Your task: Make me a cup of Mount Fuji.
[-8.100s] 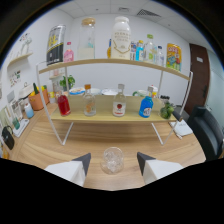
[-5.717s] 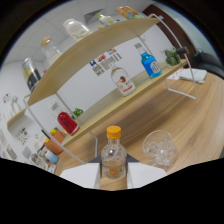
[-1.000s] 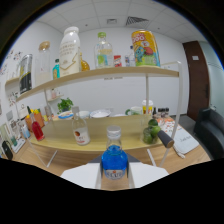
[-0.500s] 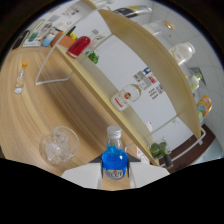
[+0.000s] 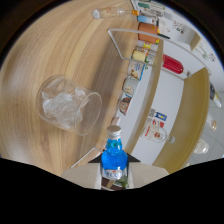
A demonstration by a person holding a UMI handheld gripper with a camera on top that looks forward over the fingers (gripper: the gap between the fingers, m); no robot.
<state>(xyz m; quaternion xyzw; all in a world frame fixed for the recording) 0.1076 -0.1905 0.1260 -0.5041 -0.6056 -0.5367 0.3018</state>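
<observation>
Fingers of the gripper (image 5: 114, 176) pinch a small bottle of blue liquid (image 5: 113, 157), held tipped over; just ahead and off to one side, a clear glass of ice (image 5: 69, 104) sits on the wooden table (image 5: 65, 50), shelf rack (image 5: 150, 75) beyond

Wood table (image 5: 65, 55), left half of frame. Shelf rack (image 5: 165, 95), right, w/ red bottle (image 5: 172, 64), orange jar (image 5: 147, 27), labelled jars (image 5: 155, 131). Clear bottle (image 5: 107, 12) lying on table, top centre.
</observation>
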